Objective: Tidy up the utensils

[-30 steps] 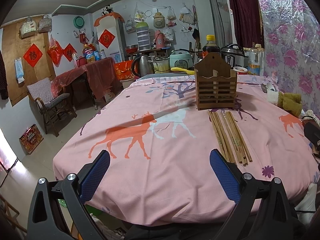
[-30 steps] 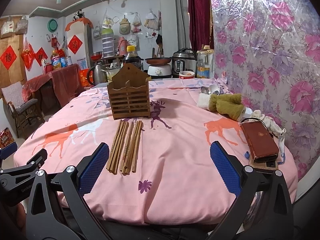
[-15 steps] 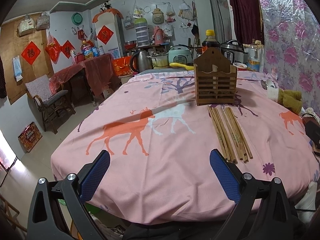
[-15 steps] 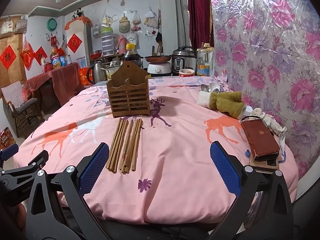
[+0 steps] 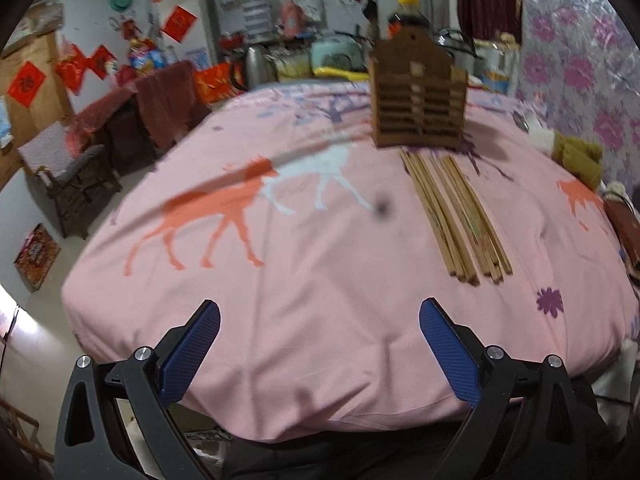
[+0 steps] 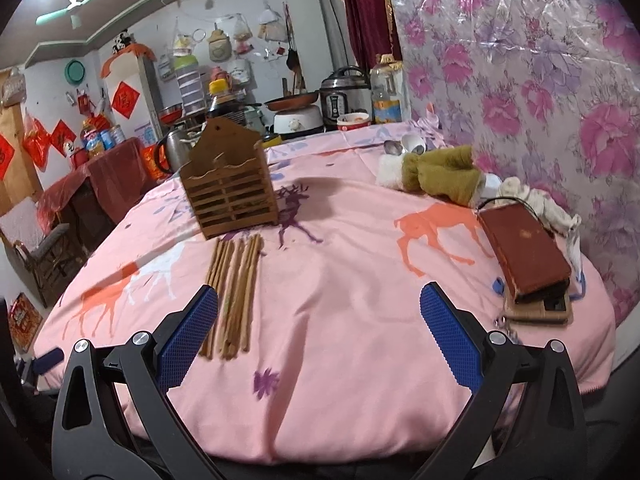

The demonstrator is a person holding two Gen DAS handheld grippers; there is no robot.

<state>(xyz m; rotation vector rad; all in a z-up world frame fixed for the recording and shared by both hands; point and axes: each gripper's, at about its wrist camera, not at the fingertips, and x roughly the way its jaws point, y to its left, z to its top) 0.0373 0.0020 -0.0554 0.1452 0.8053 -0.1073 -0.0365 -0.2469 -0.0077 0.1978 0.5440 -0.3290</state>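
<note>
A bundle of several wooden chopsticks (image 5: 454, 216) lies on the pink deer-print tablecloth (image 5: 304, 288), just in front of a slatted wooden utensil holder (image 5: 418, 100) that stands upright. My left gripper (image 5: 320, 334) is open and empty over the table's near edge, left of the chopsticks. My right gripper (image 6: 319, 332) is open and empty; its left finger sits beside the near ends of the chopsticks (image 6: 236, 284). The holder (image 6: 230, 192) stands behind them.
A brown wallet on a phone (image 6: 528, 260) lies at the right edge. A green and white cloth bundle (image 6: 436, 172) with spoons lies at the far right. Cookers and bottles (image 6: 344, 92) stand behind the table. A chair (image 5: 68, 176) stands to the left.
Both grippers have moved forward and lower toward the table. The right view has tilted and come closer to the chopsticks. The chopsticks and holder have not moved.
</note>
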